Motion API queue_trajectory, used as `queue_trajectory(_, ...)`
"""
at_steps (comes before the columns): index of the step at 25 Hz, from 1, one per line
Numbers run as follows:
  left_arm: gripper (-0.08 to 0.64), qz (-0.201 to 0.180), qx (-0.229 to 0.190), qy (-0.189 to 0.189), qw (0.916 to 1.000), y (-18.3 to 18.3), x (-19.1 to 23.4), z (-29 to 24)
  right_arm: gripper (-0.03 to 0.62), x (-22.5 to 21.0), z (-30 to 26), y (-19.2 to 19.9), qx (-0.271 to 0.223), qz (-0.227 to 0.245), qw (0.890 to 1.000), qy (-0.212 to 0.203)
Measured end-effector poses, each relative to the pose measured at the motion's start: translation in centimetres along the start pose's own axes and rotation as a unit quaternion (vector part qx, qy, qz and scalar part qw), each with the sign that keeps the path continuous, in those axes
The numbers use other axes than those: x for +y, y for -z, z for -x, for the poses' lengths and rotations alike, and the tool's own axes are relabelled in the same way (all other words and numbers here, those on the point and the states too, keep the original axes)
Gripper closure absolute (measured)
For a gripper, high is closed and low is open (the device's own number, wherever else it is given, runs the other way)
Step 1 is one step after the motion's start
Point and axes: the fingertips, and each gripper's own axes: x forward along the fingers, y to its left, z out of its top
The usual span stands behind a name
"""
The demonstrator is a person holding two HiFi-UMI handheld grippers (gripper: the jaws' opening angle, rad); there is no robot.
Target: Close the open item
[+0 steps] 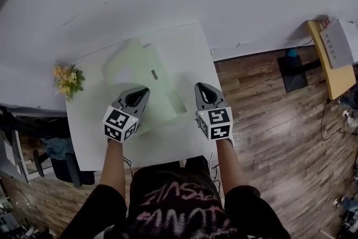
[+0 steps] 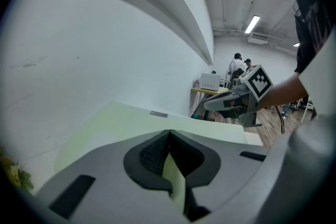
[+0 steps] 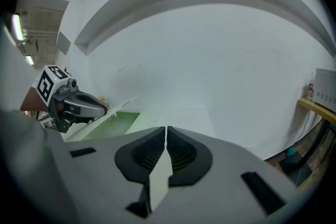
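Observation:
A flat pale green folder-like item lies open on the white table, with a small grey label on its upper leaf. My left gripper hovers over its near left part, jaws shut and empty; in the left gripper view the green surface and the label lie just beyond the jaws. My right gripper is shut and empty, to the right of the item's right edge. In the right gripper view the green leaf shows at left, beside the left gripper.
A bunch of yellow flowers stands at the table's left edge. A white wall rises behind the table. Wooden floor lies to the right, with a yellow shelf holding a white device. Chairs stand at the lower left.

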Motion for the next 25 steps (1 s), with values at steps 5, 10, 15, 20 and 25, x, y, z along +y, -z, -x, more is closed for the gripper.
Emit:
queue_trajectory(5,0.546,-0.016,0.044,0.015,0.9988,1.1,-1.0,-3.3,0.566,-1.7,0.7,1.7,0.013,-0.011,1.000,0.014)
queue_trajectory(10,0.546,-0.020,0.098,0.018,0.9949,2.9,-1.6,-5.7,0.566,-2.8,1.2,2.9,0.022,-0.018,0.999,0.023)
queue_trajectory(15,0.546,-0.016,0.145,0.012,0.9892,4.2,-1.7,-7.0,0.566,-3.6,1.6,3.4,0.026,-0.020,0.999,0.027)
queue_trajectory(20,0.546,-0.015,0.173,-0.001,0.9848,4.9,-1.5,-7.6,0.566,-4.2,1.7,3.7,0.027,-0.025,0.999,0.029)
queue_trajectory(25,0.546,-0.011,0.179,0.001,0.9837,5.1,-1.6,-7.8,0.566,-4.2,1.8,3.9,0.029,-0.022,0.999,0.025)
